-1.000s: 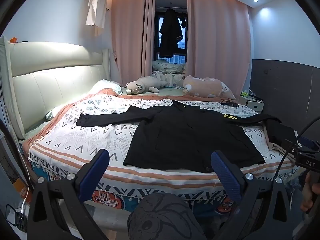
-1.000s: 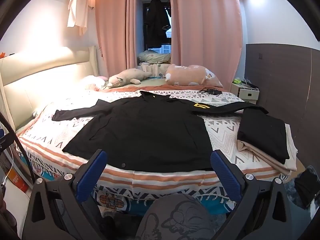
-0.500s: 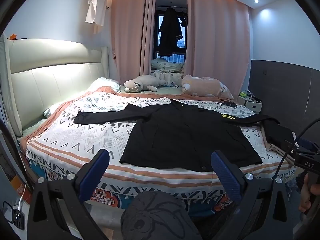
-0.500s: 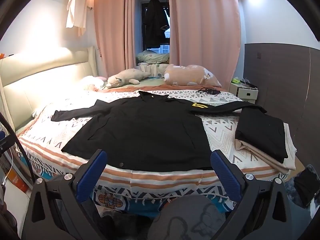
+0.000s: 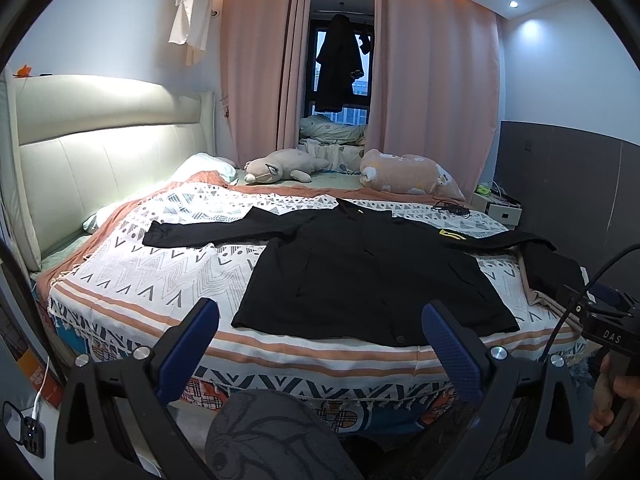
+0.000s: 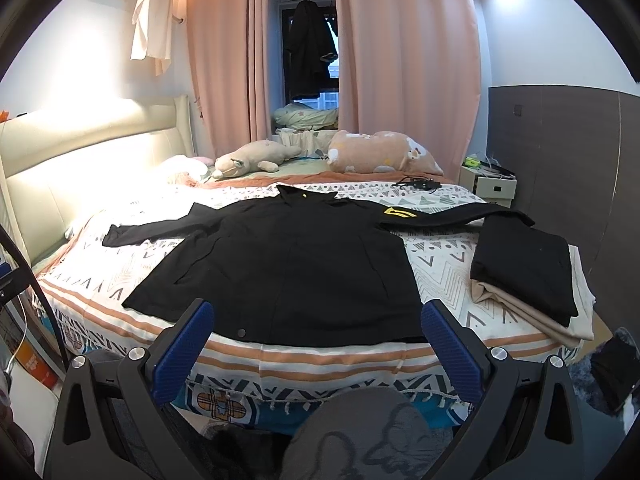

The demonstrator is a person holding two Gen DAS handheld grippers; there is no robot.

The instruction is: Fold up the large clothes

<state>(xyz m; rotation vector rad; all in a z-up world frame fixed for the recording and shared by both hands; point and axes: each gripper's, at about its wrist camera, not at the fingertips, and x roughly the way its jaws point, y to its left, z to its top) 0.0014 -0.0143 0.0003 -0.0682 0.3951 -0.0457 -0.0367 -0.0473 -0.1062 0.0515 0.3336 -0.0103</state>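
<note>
**Two open grippers being held short of a spread black jacket**

One bed (image 5: 132,280) is being taken up across most of both views, and it is being covered by a patterned blanket (image 6: 440,264) of white, grey and orange. A pale padded headboard (image 5: 100,160) is being lit from above on the left, and pink curtains (image 5: 436,100) are being parted around a dark window at the far side, where a dark garment (image 5: 336,68) is being hung.

The black jacket (image 5: 360,276) is being laid flat on the blanket with its hem toward the near edge of the bed and its collar toward the far side. Both sleeves are being stretched out sideways, and a yellow emblem (image 6: 394,213) is being shown near the right shoulder. The right sleeve is being run toward a folded stack (image 6: 528,268) of dark cloth over beige cloth, which is being kept at the right edge of the bed.

Two plush toys (image 6: 256,158) and (image 6: 384,158) are being rested along the far side of the bed. A white bedside cabinet (image 6: 488,186) is being stood beyond the right corner.

The left gripper (image 5: 320,344) is being held with its blue fingers (image 5: 188,348) spread wide and nothing between them, short of the jacket's hem. The right gripper (image 6: 318,344) is likewise being held released, its pads (image 6: 450,354) well apart and clear of the cloth. In the left wrist view a hand (image 5: 612,396) is being seen at the right border, wrapped on a handle.
</note>
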